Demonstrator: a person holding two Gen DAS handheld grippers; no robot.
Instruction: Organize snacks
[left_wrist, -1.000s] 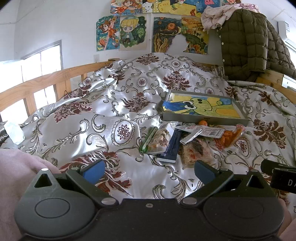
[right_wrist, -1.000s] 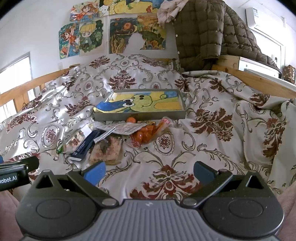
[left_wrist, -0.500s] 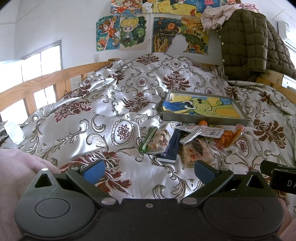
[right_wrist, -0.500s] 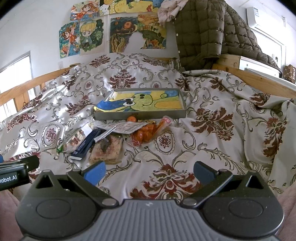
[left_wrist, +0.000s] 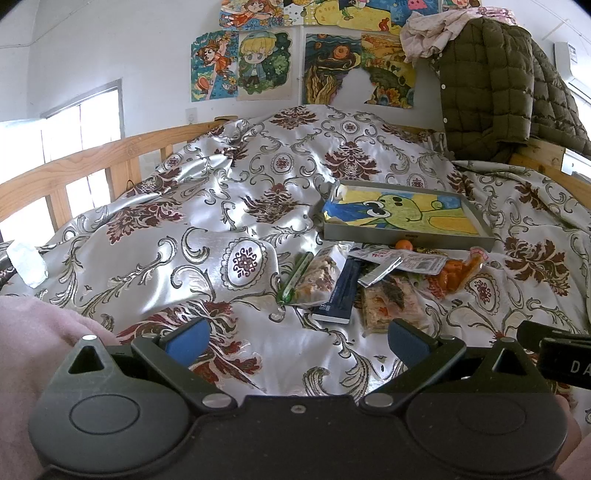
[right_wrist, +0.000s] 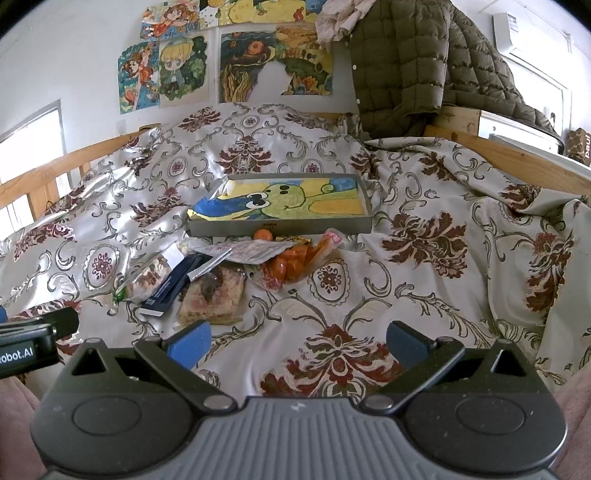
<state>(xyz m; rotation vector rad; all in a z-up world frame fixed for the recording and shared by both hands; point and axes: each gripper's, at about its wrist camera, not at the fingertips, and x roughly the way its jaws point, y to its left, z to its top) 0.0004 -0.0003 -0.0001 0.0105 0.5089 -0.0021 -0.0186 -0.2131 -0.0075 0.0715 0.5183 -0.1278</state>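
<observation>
Both grippers hover low over the patterned bedspread, short of the snack pile. The left gripper has its blue-padded fingers spread wide with nothing between them; the right gripper is likewise spread and empty.

The snacks lie in a loose heap on the bedspread, just in front of the shallow grey tray (its floor carries a green cartoon drawing). From left to right in the left wrist view: a thin green stick packet, a clear bag of mixed nuts touching it, a dark blue box partly overlapping the bag, a clear pack of reddish cake, and a bag of orange pieces at the far right. A flat white sachet lies across the top of the pile. A small orange ball sits against the tray's near wall.

An olive quilted jacket hangs at the bed's head.
</observation>
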